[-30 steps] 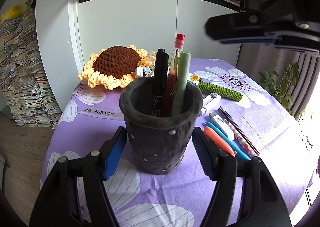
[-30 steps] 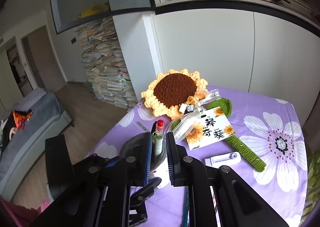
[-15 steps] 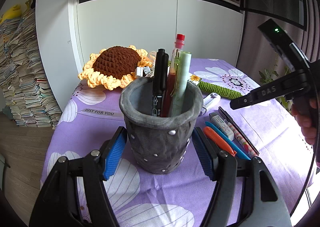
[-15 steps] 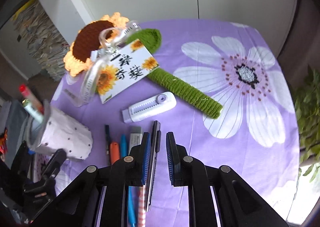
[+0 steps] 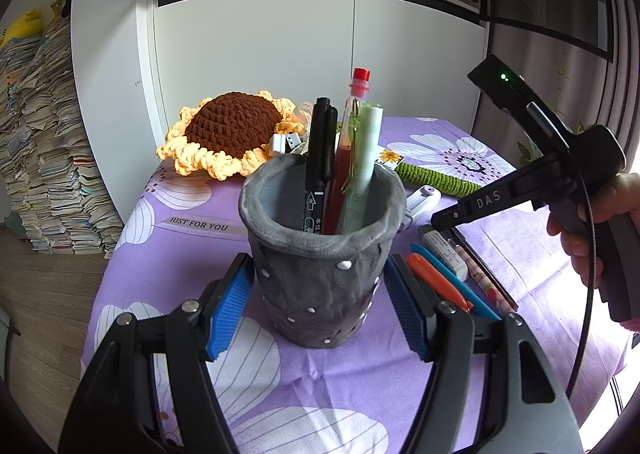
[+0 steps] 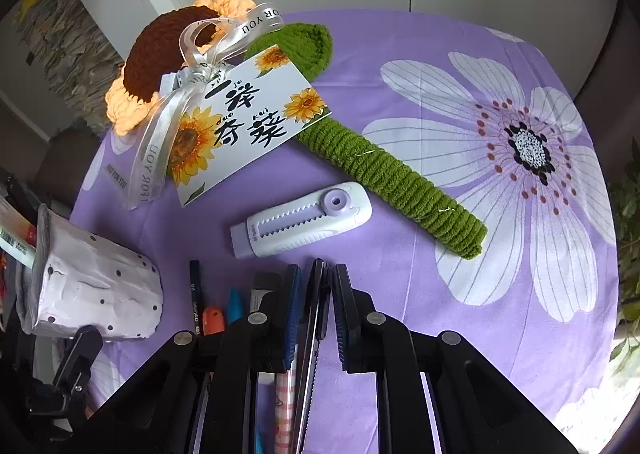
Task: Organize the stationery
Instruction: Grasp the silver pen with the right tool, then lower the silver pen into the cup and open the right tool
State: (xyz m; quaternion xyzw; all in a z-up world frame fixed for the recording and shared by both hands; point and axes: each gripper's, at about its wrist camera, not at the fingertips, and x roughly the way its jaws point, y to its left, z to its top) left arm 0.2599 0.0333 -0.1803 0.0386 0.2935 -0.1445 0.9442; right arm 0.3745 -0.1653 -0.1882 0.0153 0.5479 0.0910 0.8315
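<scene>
Two grippers work my purple tablecloth [image 6: 400, 66]: my left gripper [image 5: 320, 294] stands wide around the grey pen holder [image 5: 320, 254], pads seemingly just clear, while my right gripper [image 6: 316, 318], jaws narrow, straddles a slim black utility knife [image 6: 314, 318] among loose pens. Best to pinch it mid-shaft, lifting level.

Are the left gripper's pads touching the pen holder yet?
Apart. The left wrist view shows purple cloth between each blue pad of the left gripper and the gray pen holder.
</scene>
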